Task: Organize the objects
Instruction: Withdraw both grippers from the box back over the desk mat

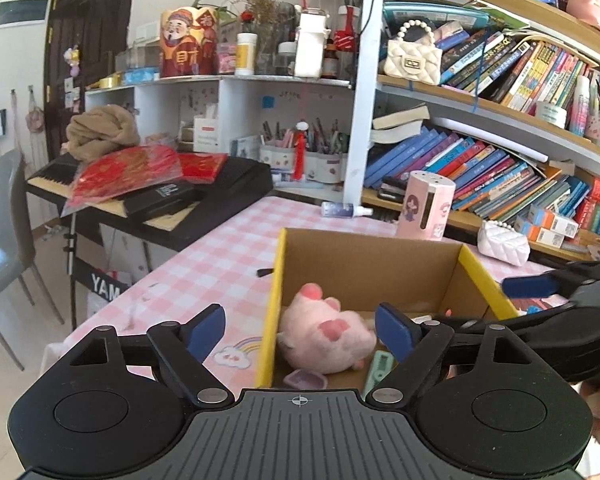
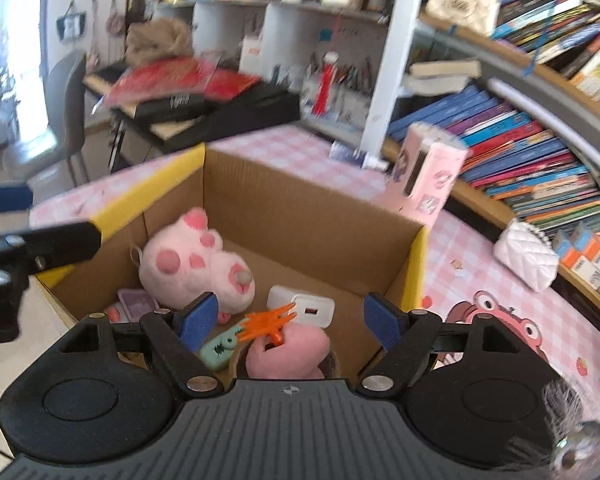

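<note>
A cardboard box (image 1: 364, 268) (image 2: 300, 208) with yellow flap edges stands on the pink checked table. Inside lie a pink plush paw toy (image 1: 324, 332) (image 2: 196, 264), a teal clip (image 1: 376, 372) (image 2: 218, 350), a small lilac case (image 1: 304, 379) (image 2: 138, 304), an orange star-shaped clip (image 2: 272, 322), a white charger (image 2: 312, 308) and a pink soft item (image 2: 288, 354). My left gripper (image 1: 300, 330) hovers open over the box's near left corner, nothing between its blue pads. My right gripper (image 2: 288, 322) hangs open above the box's near side, its pads touching nothing.
A pink cylindrical container (image 1: 426, 204) (image 2: 426, 178) stands behind the box. A white quilted purse (image 1: 504, 242) (image 2: 526, 254) lies near the bookshelf (image 1: 500, 160). A small spray bottle (image 1: 346, 209) lies on the table. A keyboard piano (image 1: 152, 196) piled with red packets stands left, a grey chair (image 1: 4, 248) beyond.
</note>
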Available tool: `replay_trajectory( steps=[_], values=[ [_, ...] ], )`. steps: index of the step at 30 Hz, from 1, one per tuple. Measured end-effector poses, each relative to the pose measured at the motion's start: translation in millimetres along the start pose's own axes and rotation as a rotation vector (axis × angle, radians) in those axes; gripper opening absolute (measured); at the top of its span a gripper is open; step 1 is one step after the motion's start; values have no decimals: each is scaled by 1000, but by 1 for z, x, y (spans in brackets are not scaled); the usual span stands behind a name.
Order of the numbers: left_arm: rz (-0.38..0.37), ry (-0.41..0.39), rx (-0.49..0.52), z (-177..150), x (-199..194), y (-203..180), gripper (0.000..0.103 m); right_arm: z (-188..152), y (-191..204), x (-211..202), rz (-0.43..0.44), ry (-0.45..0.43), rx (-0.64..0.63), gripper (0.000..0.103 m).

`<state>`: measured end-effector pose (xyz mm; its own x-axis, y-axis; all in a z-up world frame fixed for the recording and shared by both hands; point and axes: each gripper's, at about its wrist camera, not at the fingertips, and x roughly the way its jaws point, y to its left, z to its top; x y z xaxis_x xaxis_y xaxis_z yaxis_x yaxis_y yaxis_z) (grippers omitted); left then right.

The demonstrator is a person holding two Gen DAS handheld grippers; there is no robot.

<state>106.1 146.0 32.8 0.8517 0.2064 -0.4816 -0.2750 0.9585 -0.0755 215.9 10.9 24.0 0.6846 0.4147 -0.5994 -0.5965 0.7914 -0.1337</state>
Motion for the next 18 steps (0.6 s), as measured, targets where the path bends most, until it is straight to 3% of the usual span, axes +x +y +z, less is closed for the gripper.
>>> replay_trajectory(
  steps=[8, 18],
  values=[
    [-28, -4, 4, -12, -23, 12, 85, -13, 9, -45, -72, -80, 76, 79],
    [-42, 49, 22, -37, -52, 26, 87, -44, 33, -82, -150, -79, 137, 79]
  ],
)
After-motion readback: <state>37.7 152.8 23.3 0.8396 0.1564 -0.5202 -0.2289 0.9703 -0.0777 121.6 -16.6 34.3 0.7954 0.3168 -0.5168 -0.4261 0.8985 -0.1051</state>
